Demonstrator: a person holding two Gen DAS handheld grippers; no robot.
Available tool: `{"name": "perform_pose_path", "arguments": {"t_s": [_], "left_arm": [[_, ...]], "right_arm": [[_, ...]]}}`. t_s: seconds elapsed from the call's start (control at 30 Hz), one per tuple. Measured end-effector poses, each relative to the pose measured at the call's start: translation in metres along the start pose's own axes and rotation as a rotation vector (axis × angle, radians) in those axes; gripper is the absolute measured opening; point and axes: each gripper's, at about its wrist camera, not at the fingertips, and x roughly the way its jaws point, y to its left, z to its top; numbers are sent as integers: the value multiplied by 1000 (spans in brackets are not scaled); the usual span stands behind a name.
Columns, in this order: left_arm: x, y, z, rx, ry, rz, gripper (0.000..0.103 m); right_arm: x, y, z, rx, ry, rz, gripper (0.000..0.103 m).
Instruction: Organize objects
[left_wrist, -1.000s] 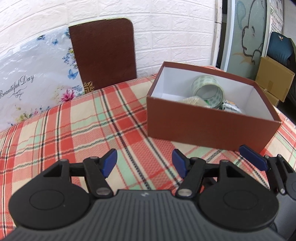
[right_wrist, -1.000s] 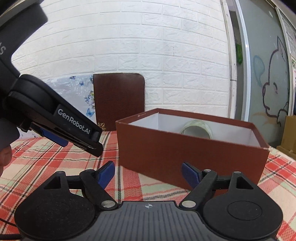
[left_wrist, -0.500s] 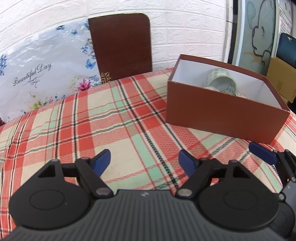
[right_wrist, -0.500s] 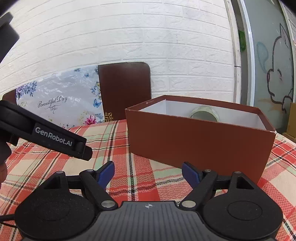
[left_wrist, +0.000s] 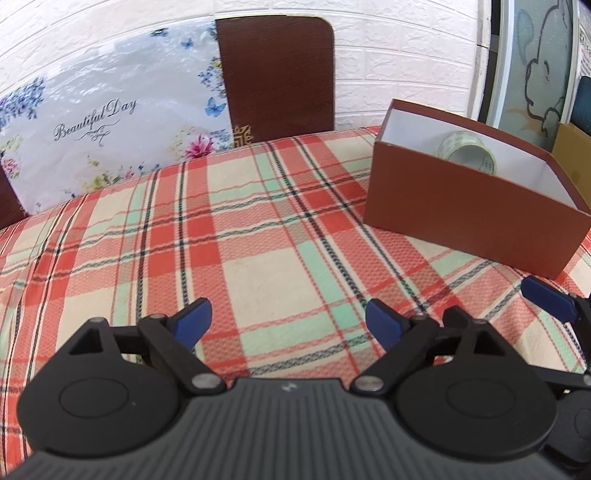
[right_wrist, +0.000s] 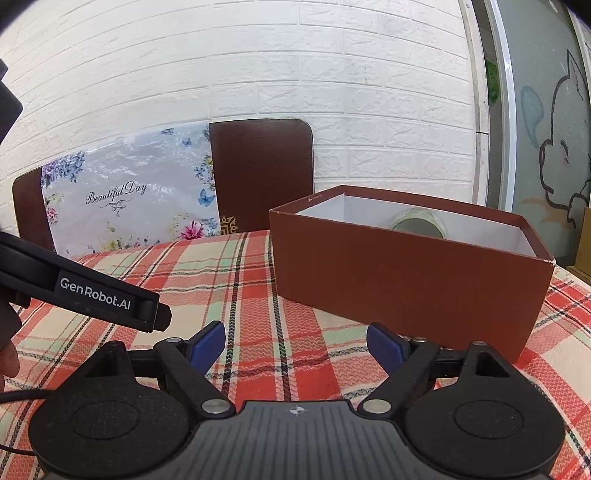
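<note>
While both sets of jaws stand wide apart with nothing between them, we see only bare plaid cloth (left_wrist: 258, 229) under each. Our left gripper (left_wrist: 288, 321) has just been opening its jaws; its blue pads (left_wrist: 192, 321) hang over the counter, tilted down, touching nothing. Our right gripper (right_wrist: 295, 343) has also just been opening, and it too is empty, aimed at the near wall of the brown box (right_wrist: 406, 273). From the left wrist view the box (left_wrist: 469, 206) sits at the far right of the counter, open-topped, white inside. A tape roll (left_wrist: 467, 151) stands on edge within it, against the far wall; the right wrist view shows only its top (right_wrist: 417, 221) above the rim. A hand (right_wrist: 7, 332) shows at the left edge there.
</note>
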Motion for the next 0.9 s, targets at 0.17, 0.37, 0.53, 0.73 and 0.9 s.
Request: {"name": "perform_pose_path", "arguments": {"t_s": [0.17,0.37,0.53,0.73,0.9], "left_arm": [[-4,3,-12,-6,-1,19,93],[-11,4,-28,-15,5,29,94],[-23,4,-37,-23,-8,48,94],[-40,3,-44,-32,-41,64,95],[-48,2,-48,-42,-57,71,97]], "right_arm": [[-9,1,-6,-3,9,0,83],[-20,0,-11,3,12,-2,85],[-30,-2,-15,17,16,2,87],[-50,-1,-16,23,-1,9,87],[-64,-2,-17,32,-20,-2,89]]}}
